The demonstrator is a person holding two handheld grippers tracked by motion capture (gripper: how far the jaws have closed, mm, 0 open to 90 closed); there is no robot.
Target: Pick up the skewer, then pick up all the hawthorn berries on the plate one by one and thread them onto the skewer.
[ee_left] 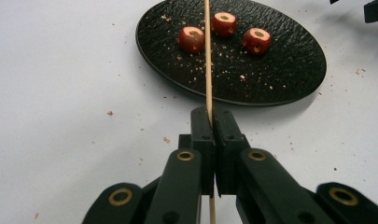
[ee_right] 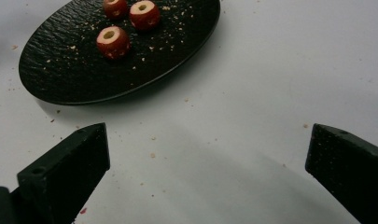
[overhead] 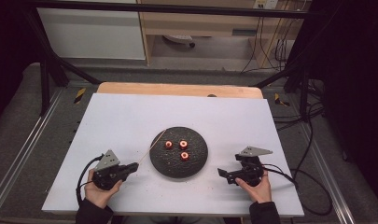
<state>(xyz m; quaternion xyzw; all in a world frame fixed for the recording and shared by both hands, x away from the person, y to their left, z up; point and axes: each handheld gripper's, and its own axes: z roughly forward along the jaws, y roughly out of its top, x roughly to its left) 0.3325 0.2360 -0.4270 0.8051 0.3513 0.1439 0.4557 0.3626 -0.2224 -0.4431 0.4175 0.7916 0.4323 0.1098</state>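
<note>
Three small red fruit pieces (overhead: 177, 149) with hollow cores lie on the dark plate (overhead: 198, 165) in the high view, none of them yet on the thin wooden stick (overhead: 151, 148). The left gripper (overhead: 131, 166) sits just left of the plate, clamped on the stick's near end, and the stick slants ahead of it over the plate's rim. The right gripper (overhead: 224, 175) rests at the plate's other side, with nothing in it.

In the left gripper view the jaws are pressed together on the stick (ee_left: 207, 56), which runs straight ahead and passes between two of the pieces (ee_left: 192, 38), over the plate (ee_left: 289, 74). No piece is threaded on it, so the skewering looks barely begun: all three remain to be picked up and pushed on.

In the right gripper view the jaws stand wide apart and hold nothing; the plate (ee_right: 56, 84) lies ahead and to the left of them, the nearest piece (ee_right: 111, 41) well short of reach
</note>
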